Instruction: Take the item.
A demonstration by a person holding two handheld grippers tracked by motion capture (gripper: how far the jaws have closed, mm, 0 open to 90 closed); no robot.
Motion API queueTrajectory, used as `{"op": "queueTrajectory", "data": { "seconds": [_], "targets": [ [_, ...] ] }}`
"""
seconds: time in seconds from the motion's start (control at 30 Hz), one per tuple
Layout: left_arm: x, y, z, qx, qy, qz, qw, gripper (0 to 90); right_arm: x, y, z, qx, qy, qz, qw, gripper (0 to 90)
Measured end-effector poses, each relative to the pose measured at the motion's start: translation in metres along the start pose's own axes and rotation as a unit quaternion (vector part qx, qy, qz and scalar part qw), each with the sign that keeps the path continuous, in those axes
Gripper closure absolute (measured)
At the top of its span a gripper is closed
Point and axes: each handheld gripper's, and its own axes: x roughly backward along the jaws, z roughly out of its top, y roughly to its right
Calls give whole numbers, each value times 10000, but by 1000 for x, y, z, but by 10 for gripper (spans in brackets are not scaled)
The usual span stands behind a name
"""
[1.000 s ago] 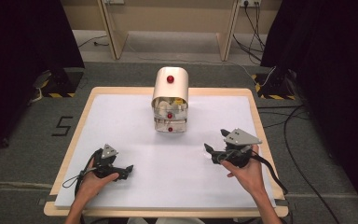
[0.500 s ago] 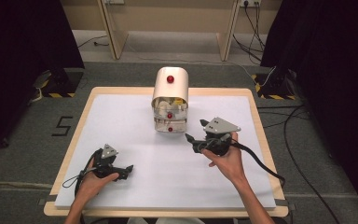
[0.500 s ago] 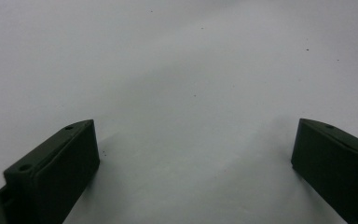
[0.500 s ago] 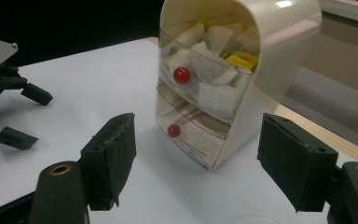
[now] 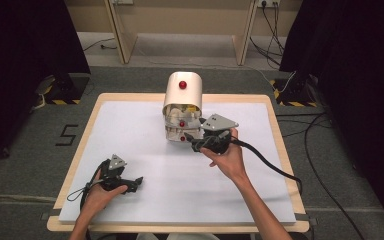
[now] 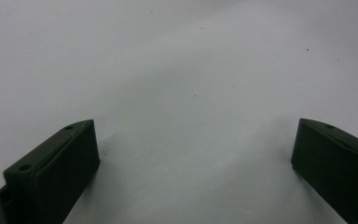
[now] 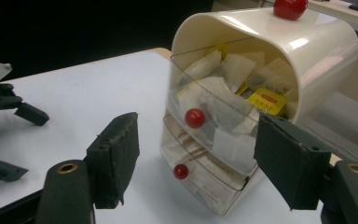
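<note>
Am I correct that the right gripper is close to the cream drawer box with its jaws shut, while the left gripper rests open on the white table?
Not quite: the right gripper has its jaws wide open, as the right gripper view shows, facing the drawer box. The left gripper does rest open on the table.

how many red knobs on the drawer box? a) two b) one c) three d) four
c) the drawer box has a top knob, an upper drawer knob and a lower drawer knob.
</note>
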Motion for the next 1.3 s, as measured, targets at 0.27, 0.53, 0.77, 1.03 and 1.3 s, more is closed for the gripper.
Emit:
{"op": "queueTrajectory", "data": {
  "seconds": [0.27,0.53,0.77,1.03,1.3],
  "targets": [
    [0,0,0,2,3,2,10000,0,-16,5,9,28,22,-45,10000,317],
    [0,0,0,0,0,2,10000,0,-33,8,14,3,-16,28,10000,315],
    [0,0,0,2,1,0,10000,0,-46,13,13,-86,-164,32,9998,312],
    [0,0,0,0,2,-1,10000,0,-47,9,10,79,-305,62,9995,307],
    [0,0,0,5,4,-4,10000,0,-35,-1,7,186,-434,251,9986,307]
  ]
}}
